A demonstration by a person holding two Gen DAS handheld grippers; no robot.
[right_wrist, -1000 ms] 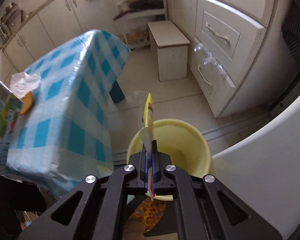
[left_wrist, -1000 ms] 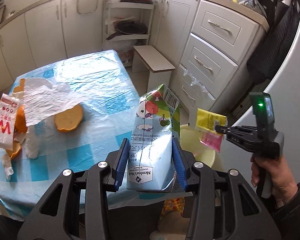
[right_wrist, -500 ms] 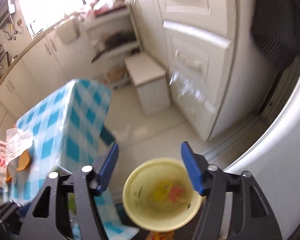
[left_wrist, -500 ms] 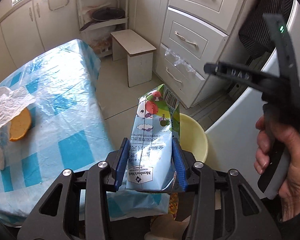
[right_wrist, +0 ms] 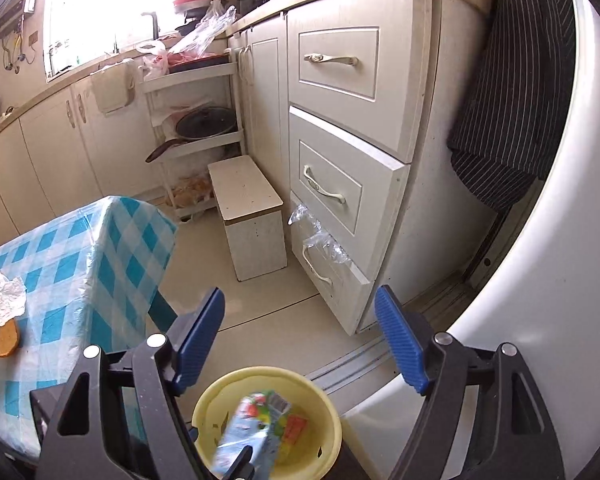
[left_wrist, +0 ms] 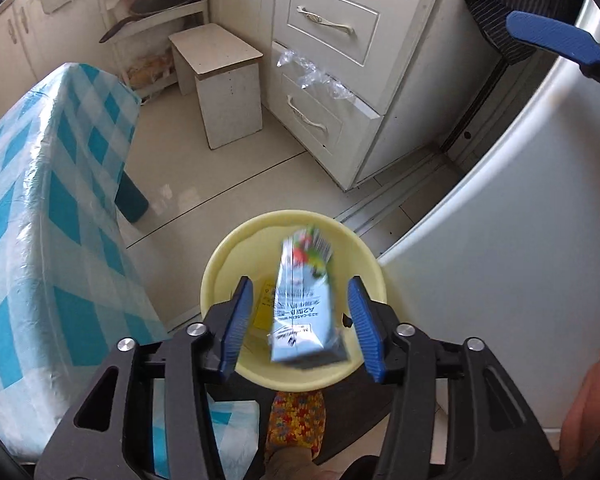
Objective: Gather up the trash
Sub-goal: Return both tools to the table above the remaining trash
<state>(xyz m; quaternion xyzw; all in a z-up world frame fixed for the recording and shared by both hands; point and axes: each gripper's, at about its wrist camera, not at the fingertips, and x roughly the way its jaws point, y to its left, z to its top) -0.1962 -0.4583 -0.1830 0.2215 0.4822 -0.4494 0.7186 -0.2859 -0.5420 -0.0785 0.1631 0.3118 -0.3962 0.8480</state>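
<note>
The carton [left_wrist: 302,308] is blurry and sits between the left gripper [left_wrist: 300,320] pads without touching either one, right over the open top of the yellow bin [left_wrist: 220,272]. It's tilted, printed top leaning away toward the far rim, bottom end closest to the camera. From the right wrist view the same carton [right_wrist: 252,428] shows up low in the frame, over the bin [right_wrist: 328,408] mouth, with a yellow and orange wrapper [right_wrist: 294,426] lying in the bin beside it. In the left view there's a yellow wrapper [left_wrist: 264,304] down inside too, just left of the carton.

Left gripper is spread wide, blue pads [left_wrist: 236,324] standing clear of the carton on both sides, so it has hold of nothing. Right gripper [right_wrist: 300,340] is also wide open and empty, held up higher than the bin and pointing at the white drawers [right_wrist: 332,188]. One of its blue pads pokes into the top right of the left view.

The bin stands on the tile floor [left_wrist: 220,168], just beside the surface [left_wrist: 40,220] with the blue checked cloth and close to the white fridge [left_wrist: 520,220]. On the surface, at the left edge of the right view, there's crumpled white paper [right_wrist: 0,300] with an orange peel [right_wrist: 6,340] just under it. A small white stool [right_wrist: 252,216] sits on the floor near the drawers, and some clear plastic [right_wrist: 320,236] hangs out of the lower drawer
</note>
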